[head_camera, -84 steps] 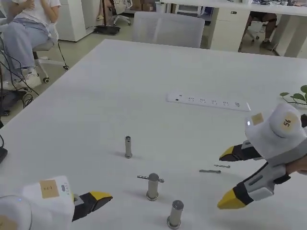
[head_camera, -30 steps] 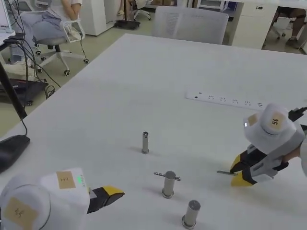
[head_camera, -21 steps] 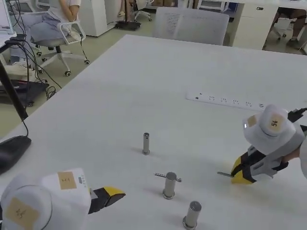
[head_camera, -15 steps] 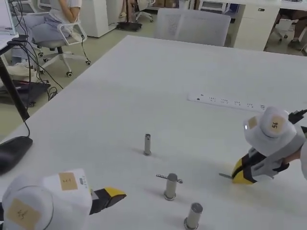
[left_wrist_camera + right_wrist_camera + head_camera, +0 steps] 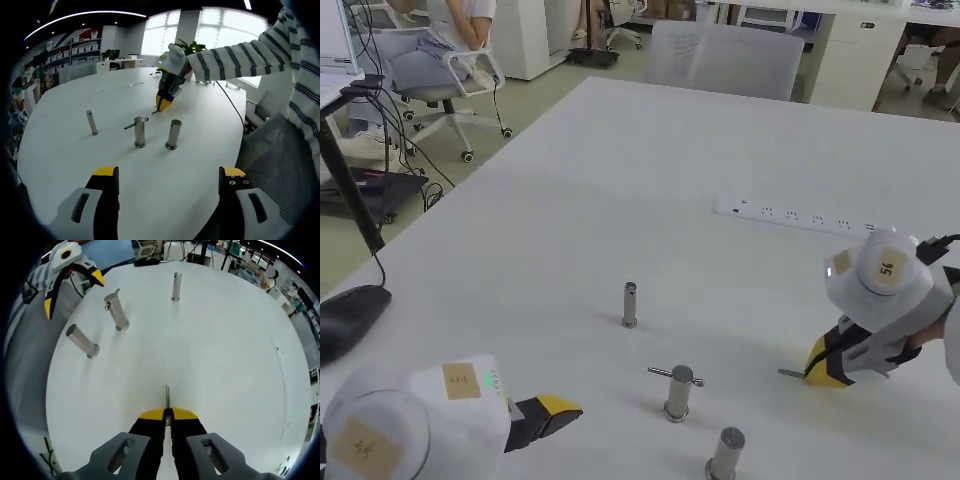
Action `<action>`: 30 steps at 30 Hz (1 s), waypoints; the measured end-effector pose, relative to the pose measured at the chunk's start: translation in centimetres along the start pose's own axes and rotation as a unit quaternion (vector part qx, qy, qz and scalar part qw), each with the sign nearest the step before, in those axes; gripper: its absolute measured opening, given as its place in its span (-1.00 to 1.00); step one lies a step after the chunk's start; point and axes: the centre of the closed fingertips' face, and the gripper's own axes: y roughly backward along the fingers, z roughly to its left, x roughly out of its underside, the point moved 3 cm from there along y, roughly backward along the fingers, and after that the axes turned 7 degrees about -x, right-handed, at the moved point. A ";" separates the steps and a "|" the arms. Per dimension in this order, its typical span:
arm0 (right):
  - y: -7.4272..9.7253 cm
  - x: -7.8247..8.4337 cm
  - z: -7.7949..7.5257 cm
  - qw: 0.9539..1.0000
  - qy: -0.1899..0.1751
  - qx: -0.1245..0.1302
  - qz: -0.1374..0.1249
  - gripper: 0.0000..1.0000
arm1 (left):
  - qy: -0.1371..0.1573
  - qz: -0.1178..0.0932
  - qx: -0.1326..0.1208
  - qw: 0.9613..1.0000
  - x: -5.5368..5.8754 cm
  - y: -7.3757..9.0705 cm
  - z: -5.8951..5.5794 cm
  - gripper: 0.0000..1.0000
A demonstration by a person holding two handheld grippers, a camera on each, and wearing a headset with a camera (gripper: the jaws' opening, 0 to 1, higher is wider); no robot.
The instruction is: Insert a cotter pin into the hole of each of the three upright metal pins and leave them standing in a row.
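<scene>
Right gripper [image 5: 168, 415] has its jaws pinched tight on a cotter pin [image 5: 167, 397], whose long axis points straight ahead along the jaws. Ahead and to the left stand the three upright metal pins [image 5: 116, 310], with the far pin [image 5: 176, 286] closest to that line. Beyond the row, the left gripper [image 5: 169, 172] hangs wide apart, holding nothing.

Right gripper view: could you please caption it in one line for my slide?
Right gripper shut on a cotter pin, facing three upright metal pins on the white table; middle one already pinned.

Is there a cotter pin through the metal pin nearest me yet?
No, the nearest metal pin has a bare top, while the middle pin carries a cotter pin through its hole.
</scene>
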 end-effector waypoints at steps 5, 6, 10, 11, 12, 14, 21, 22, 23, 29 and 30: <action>0.0 -0.2 0.3 1.000 -0.005 0.004 0.004 -0.92 | 0.000 0.000 0.001 1.000 0.0 0.0 -0.1 0.61; 0.0 -0.2 0.4 1.000 -0.006 0.004 0.005 -0.92 | 0.001 0.000 0.001 1.000 0.1 0.0 -0.1 0.60; 0.1 -0.3 0.6 1.000 -0.011 0.005 0.004 -0.93 | 0.001 0.002 0.001 1.000 0.2 0.1 -0.1 0.57; 0.1 -0.3 0.6 1.000 -0.012 0.005 0.004 -0.93 | 0.003 0.002 0.002 1.000 0.2 0.1 -0.1 0.57; 0.1 -0.3 0.7 1.000 -0.010 0.005 0.004 -0.93 | 0.003 0.003 0.002 1.000 0.2 0.1 -0.1 0.56; 0.1 -0.3 0.8 1.000 -0.012 0.004 0.004 -0.94 | 0.001 0.003 -0.003 1.000 0.3 0.1 0.0 0.57; 0.4 -0.2 0.8 1.000 -0.011 0.003 0.007 -0.94 | 0.001 0.003 -0.005 1.000 0.1 0.1 0.2 0.57; 0.5 -0.2 0.9 1.000 -0.010 0.003 0.007 -0.95 | 0.000 0.003 -0.005 1.000 0.1 0.1 0.2 0.57; 0.5 -0.2 0.9 1.000 -0.010 0.004 0.007 -0.95 | -0.001 0.003 -0.004 1.000 0.1 0.1 0.2 0.56; 1.1 0.0 0.9 1.000 -0.008 0.006 0.006 -0.96 | -0.003 0.005 -0.002 1.000 0.0 -0.1 0.0 0.56; 1.1 0.0 0.9 1.000 -0.007 0.006 0.006 -0.96 | -0.003 0.005 -0.001 1.000 0.0 -0.1 0.0 0.56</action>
